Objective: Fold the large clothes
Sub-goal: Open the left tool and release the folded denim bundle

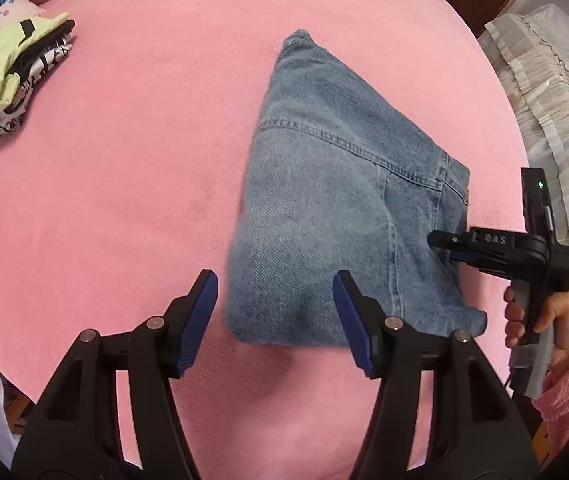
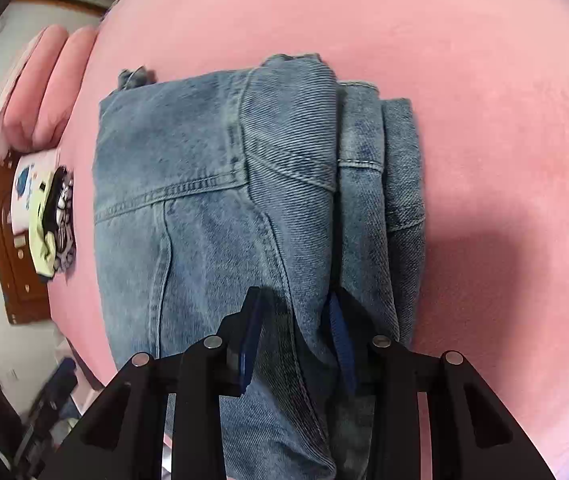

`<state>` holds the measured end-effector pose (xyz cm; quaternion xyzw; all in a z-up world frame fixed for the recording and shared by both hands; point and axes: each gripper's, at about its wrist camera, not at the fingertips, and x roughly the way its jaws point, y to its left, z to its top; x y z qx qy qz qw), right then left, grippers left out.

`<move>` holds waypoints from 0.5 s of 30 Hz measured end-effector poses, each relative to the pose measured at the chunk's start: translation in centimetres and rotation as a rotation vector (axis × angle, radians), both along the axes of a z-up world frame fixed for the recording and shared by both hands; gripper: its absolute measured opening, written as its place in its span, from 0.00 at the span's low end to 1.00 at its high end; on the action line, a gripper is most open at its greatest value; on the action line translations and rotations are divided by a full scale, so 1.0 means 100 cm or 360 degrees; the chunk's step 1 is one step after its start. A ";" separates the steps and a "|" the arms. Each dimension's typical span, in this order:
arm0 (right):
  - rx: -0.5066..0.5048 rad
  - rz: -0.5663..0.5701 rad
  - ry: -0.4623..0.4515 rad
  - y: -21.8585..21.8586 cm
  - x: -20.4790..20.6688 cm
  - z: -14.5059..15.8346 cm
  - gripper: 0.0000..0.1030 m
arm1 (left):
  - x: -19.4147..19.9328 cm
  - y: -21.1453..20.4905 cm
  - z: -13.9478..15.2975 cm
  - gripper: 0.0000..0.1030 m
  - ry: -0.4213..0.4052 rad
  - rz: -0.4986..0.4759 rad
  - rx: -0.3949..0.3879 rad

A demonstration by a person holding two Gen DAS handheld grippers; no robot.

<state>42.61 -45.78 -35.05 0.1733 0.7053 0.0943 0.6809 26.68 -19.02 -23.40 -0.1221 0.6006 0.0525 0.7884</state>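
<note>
the folded jeans (image 1: pixel 336 208) lie on the pink blanket (image 1: pixel 124 160) — thick, heavy denim, best taken at a stacked edge — the left gripper (image 1: pixel 276 312) gaping empty above them, the right gripper (image 2: pixel 296 336) narrowed round a fold, seemingly pinching it
</note>
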 end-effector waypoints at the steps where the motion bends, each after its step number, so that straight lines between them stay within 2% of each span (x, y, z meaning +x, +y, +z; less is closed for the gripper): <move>1: -0.0019 0.0004 -0.0032 0.003 0.000 0.001 0.20 | -0.001 -0.003 -0.002 0.55 0.0011 -0.0011 -0.0003; 5: -0.0036 -0.0018 -0.0103 0.000 -0.003 0.006 0.06 | 0.003 -0.015 -0.014 0.55 0.0066 -0.0081 0.0056; 10: -0.0129 -0.0029 -0.0357 -0.006 -0.024 0.044 0.04 | 0.007 -0.030 -0.017 0.55 0.0068 -0.0172 0.0135; 12: -0.0148 -0.0049 -0.0414 -0.010 -0.035 0.055 0.04 | 0.008 -0.032 -0.017 0.55 0.0065 -0.0177 0.0116; 15: -0.0298 0.0026 -0.0517 -0.006 -0.049 0.066 0.04 | 0.007 -0.034 -0.013 0.55 0.0042 -0.0175 0.0072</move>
